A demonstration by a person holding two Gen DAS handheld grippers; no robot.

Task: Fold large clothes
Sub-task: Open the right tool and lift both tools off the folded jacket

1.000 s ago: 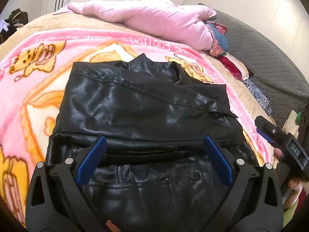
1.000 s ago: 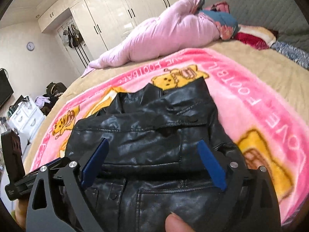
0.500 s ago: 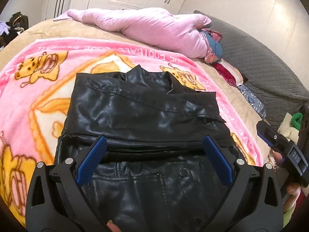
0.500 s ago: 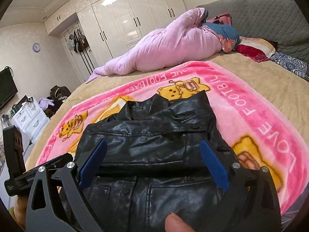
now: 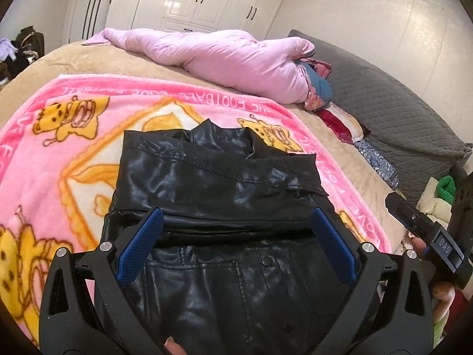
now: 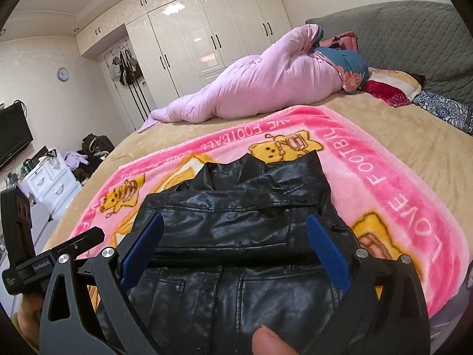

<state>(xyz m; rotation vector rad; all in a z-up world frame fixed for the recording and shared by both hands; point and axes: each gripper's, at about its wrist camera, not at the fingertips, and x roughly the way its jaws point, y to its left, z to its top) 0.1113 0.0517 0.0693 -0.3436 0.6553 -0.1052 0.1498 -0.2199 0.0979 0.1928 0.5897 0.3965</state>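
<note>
Left wrist view: black leather jacket folded on pink blanket, collar pointing away toward pink quilt, long axis running away from camera. Left gripper hovering above near hem, fingers wide apart, gripping nothing. Right gripper likewise spread, empty, above same hem.

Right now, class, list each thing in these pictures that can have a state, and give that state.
Left gripper: open, holding nothing.
Right gripper: open, holding nothing.
Black jacket: folded, lying on the pink blanket.
Pink blanket: spread flat on the bed.
Wardrobe doors: shut.
Television: off.
</note>
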